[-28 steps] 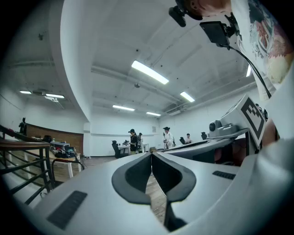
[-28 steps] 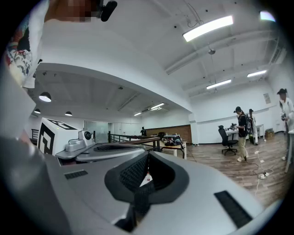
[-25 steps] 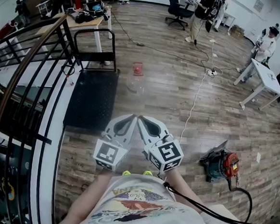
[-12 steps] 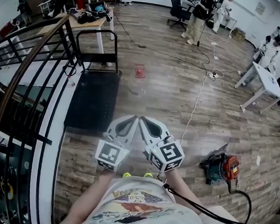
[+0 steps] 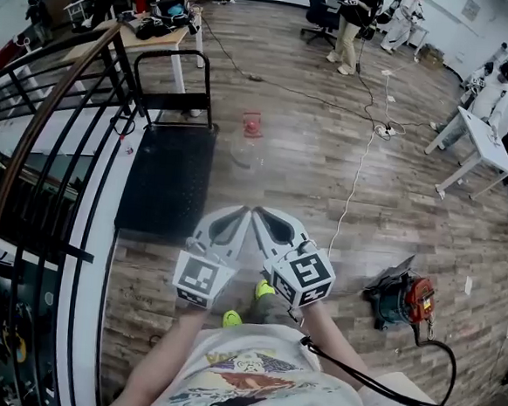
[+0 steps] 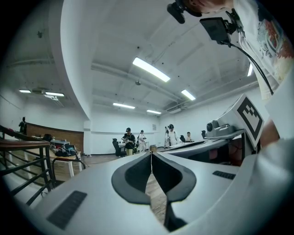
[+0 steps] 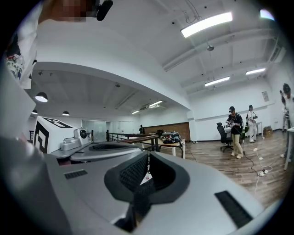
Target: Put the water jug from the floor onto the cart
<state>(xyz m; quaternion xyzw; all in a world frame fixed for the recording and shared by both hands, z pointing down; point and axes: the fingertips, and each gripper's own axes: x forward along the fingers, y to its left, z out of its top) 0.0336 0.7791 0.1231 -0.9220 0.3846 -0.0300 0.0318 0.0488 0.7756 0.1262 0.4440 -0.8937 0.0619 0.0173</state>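
The water jug point(image 5: 247, 146) is on the wood floor point(image 5: 394, 209), straight ahead of the two grippers, at 12 o'clock. It is well apart from them, too far to touch from here. It is a see-through jug with a red cap point(image 5: 252, 124). It looks like it is standing up, with the cap on top, so its long side goes up and down, but it is small in the head view and I am not fully sure. The left gripper point(image 5: 237, 216) and the right gripper point(image 5: 262, 218) are side by side, with their tips almost touching, and both point level at the jug. The left gripper point(image 6: 151, 156) is closed tight with nothing in it. The right gripper point(image 7: 148, 158) is closed tight too, and it holds nothing. The jug sits almost on the line between them, so neither one is really nearer; the left may be a tiny bit closer. The cart point(image 5: 163, 191) is a flat black one at about 10 o'clock from the grippers, with its handle point(image 5: 172, 56) at the far end. The jug is just beside the cart's far right corner, on the floor and not on the cart. So I think the next job is to walk up to 12 o'clock, open both grippers, and grab the jug from two sides.
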